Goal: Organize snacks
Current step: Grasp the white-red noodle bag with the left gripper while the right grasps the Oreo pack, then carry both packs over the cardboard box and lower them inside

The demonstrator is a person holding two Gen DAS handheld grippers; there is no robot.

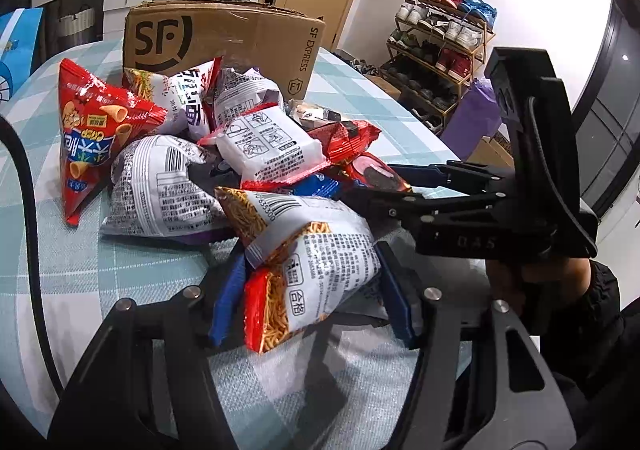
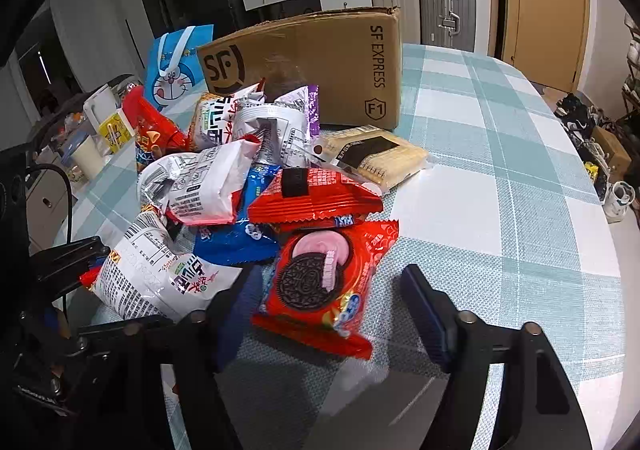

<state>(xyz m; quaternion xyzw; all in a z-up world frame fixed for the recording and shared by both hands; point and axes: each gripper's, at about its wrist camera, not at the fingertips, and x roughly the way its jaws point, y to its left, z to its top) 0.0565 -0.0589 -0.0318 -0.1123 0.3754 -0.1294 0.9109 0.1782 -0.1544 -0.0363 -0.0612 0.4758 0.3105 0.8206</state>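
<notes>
A pile of snack packets lies on the checked tablecloth (image 2: 500,210) in front of a cardboard SF box (image 1: 224,38). My left gripper (image 1: 312,294) has its blue pads pressed on both sides of a white and red noodle snack bag (image 1: 316,262) at the near edge of the pile. My right gripper (image 2: 330,306) straddles a red Oreo pack (image 2: 324,282) that lies flat; a gap shows between the pack and the right-hand finger (image 2: 424,310). From the left wrist view the right gripper (image 1: 384,182) reaches in from the right.
A red cone-snack bag (image 1: 92,134), white bags and a blue pack (image 2: 236,238) crowd the pile. A pale wafer pack (image 2: 380,158) lies beside the box (image 2: 320,62). A blue cartoon bag (image 2: 176,62) and cups stand at the table's left. Shoe rack (image 1: 440,50) beyond.
</notes>
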